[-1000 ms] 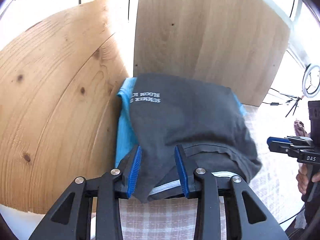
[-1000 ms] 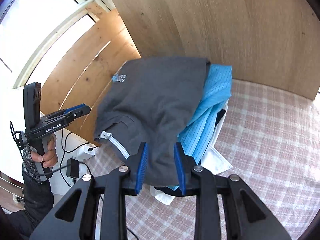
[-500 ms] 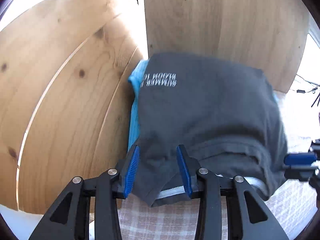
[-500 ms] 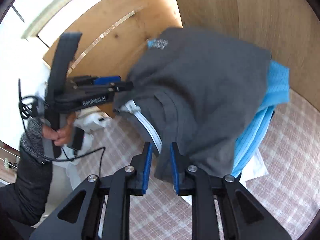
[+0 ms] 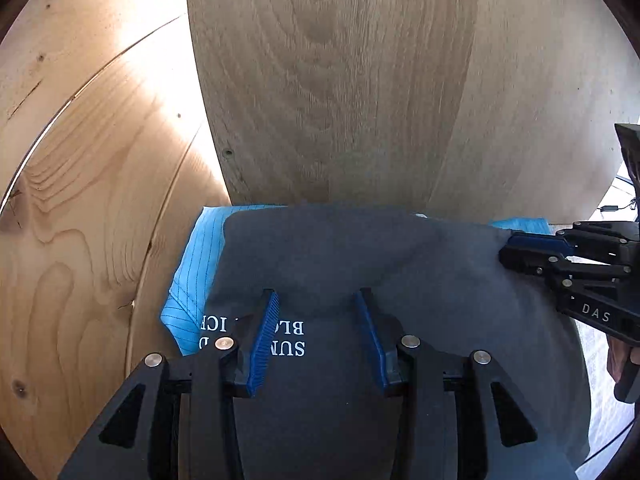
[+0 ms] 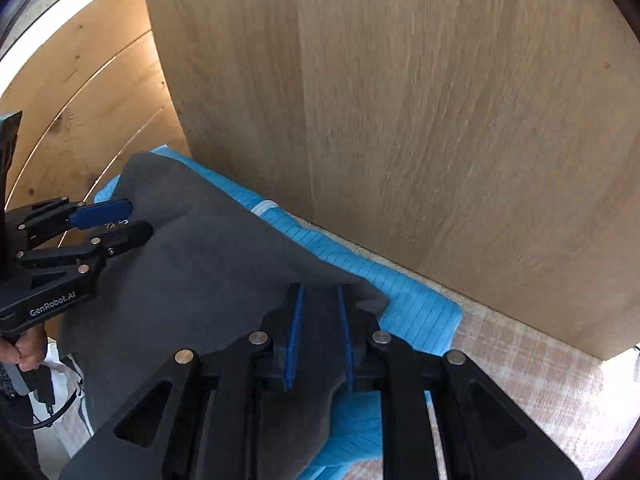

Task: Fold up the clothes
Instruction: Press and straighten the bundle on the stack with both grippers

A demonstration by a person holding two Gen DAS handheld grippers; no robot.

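Upright pale oak-grain board (image 5: 360, 92), filling the far background, with small round holes near its top and left edge. Knotty pine panel (image 5: 92, 184) of curved-looking planks, to the left of the oak board and meeting it at a corner; sunlit band across its upper part. Checked pink-and-white cloth (image 6: 532, 364) covering the bed or table surface, bare along the foot of the oak board and toward the right edge. Black cable (image 6: 56, 412) at lower left, beyond the surface's left edge. Bright window strip (image 6: 44, 24) at upper left, above the pine panel.
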